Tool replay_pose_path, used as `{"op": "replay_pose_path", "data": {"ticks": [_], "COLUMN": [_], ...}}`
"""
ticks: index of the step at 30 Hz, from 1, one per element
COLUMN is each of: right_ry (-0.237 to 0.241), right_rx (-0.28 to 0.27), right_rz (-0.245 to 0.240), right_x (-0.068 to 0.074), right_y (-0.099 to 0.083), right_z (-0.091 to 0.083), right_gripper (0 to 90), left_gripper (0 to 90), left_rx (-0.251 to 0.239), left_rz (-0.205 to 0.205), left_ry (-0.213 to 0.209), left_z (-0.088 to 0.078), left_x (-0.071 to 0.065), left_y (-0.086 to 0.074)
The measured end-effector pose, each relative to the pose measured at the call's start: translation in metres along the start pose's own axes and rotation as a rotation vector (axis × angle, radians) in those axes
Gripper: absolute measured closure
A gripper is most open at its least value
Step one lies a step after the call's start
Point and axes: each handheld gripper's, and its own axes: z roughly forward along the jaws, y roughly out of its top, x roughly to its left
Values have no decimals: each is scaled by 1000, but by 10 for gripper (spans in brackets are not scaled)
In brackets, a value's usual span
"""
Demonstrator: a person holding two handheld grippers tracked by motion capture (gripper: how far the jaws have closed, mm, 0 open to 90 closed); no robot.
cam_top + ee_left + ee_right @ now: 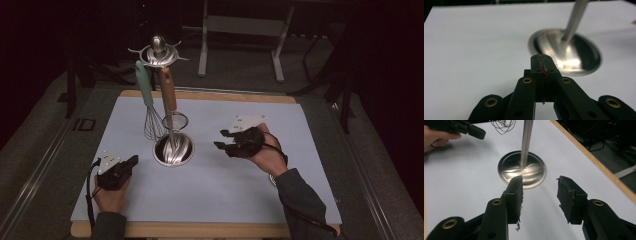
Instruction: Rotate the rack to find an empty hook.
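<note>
Utensil stand (173, 149) sits between left tongs (131, 162) and right tongs (220, 139).

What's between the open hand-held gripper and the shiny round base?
Nothing but bare white mat lies between the right hand-held gripper and the stand's base, as the right gripper view shows.

My left gripper (134, 160) and right gripper (220, 139) are black, with brass-ringed pivot holes on the linkage arms, grey three-cornered plates on top and trailing black cables. My sleeves (303, 200) look dark grey, perhaps.
</note>
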Motion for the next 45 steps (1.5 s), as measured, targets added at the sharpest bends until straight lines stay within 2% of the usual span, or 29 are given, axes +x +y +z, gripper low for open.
{"op": "replay_pose_path", "data": {"ticks": [2, 3, 4, 8, 12, 17, 18, 19, 20, 21, 22, 23, 24, 25, 27, 30, 32, 33, 36, 37, 38, 45], "right_ry": [10, 22, 22, -1, -10, -24, -24, -26, -26, -35, -38, -38, -34, -31, -28, -32, -35, -35, -38, -39, -37, -29], "right_rx": [-10, -31, -28, 8, 52, 92, 92, 120, 120, 148, 156, 154, 152, 152, 151, 157, 161, 161, 179, 180, 179, 173], "right_rz": [19, 61, 70, 87, 102, 124, 124, 123, 123, 128, 138, 147, 162, 180, 189, 240, 231, 231, 203, 205, 208, 236], "right_x": [0, -1, -1, -1, 0, 4, 4, 7, 7, 9, 10, 10, 10, 9, 8, 7, 10, 10, 15, 16, 16, 18], "right_y": [-4, -15, -18, -31, -51, -72, -72, -82, -82, -91, -95, -99, -103, -106, -109, -114, -115, -115, -116, -117, -117, -122], "right_z": [0, -1, -1, 3, 10, 19, 19, 26, 26, 31, 33, 35, 37, 39, 40, 45, 47, 47, 48, 48, 48, 44], "right_gripper": [549, 549, 549, 549, 548, 546, 546, 544, 544, 537, 535, 534, 534, 534, 534, 534, 534, 534, 530, 530, 529, 526], "left_gripper": [900, 900, 900, 900, 900, 900, 900, 900, 900, 900, 900, 900, 900, 900, 900, 900, 900, 900, 900, 900, 900, 900], "left_rx": [-19, -38, -44, -69, -119, -174, -174, -193, -193, -216, -216, -241, -241, -262, -275, -319, -351, -351, -403, -403, -425, -463], "left_rz": [3, 23, 35, 56, 81, 100, 100, 115, 115, 121, 121, 121, 121, 119, 114, 97, 84, 84, 57, 57, 48, 76], "left_ry": [-16, -30, -38, -57, -84, -95, -95, -97, -97, -101, -101, -108, -108, -118, -123, -136, -147, -147, -163, -163, -169, -150], "left_z": [-2, -6, -7, -11, -19, -28, -28, -31, -31, -33, -33, -36, -36, -37, -37, -38, -39, -39, -42, -42, -44, -46], "left_x": [-3, -8, -11, -18, -26, -28, -28, -29, -29, -29, -29, -30, -30, -30, -31, -33, -35, -35, -36, -36, -37, -40], "left_y": [2, 7, 10, 17, 31, 54, 54, 65, 65, 74, 74, 82, 82, 90, 94, 105, 112, 112, 123, 123, 127, 141]}}
